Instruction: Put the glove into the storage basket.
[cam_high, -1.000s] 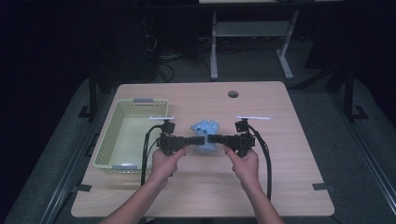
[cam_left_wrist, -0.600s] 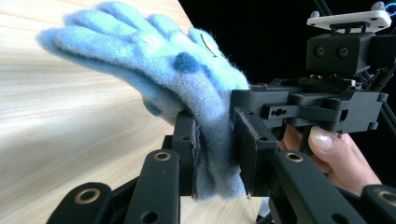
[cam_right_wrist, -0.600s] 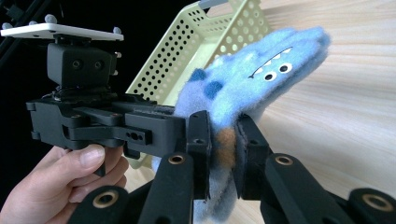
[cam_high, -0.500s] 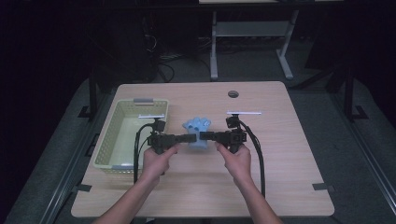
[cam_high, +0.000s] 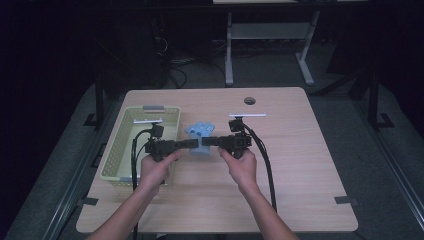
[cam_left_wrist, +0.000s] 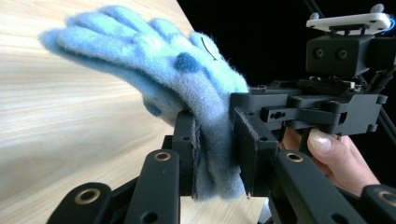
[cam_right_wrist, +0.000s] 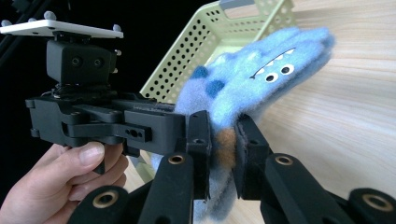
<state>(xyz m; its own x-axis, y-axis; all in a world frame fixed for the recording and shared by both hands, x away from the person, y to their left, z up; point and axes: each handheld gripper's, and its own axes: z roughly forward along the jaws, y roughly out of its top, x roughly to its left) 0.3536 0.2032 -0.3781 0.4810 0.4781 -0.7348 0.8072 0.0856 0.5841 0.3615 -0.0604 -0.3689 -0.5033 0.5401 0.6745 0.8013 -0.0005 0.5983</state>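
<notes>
One blue glove (cam_high: 199, 135) is clamped by both grippers, left (cam_high: 192, 144) & right (cam_high: 206, 143), mid-frame; one green basket (cam_high: 120, 145) is seen just left, one table (cam_high: 300, 165) beneath.

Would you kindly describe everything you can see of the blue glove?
The glove is fuzzy light-blue fleece with darker blue spots, an orange patch near the cuff, and a monster face of white eyes and jagged teeth on one side. It is held above the table, just right of the basket, fingers pointing away from the person. Both the left gripper and the right gripper are shut on its cuff end.
</notes>
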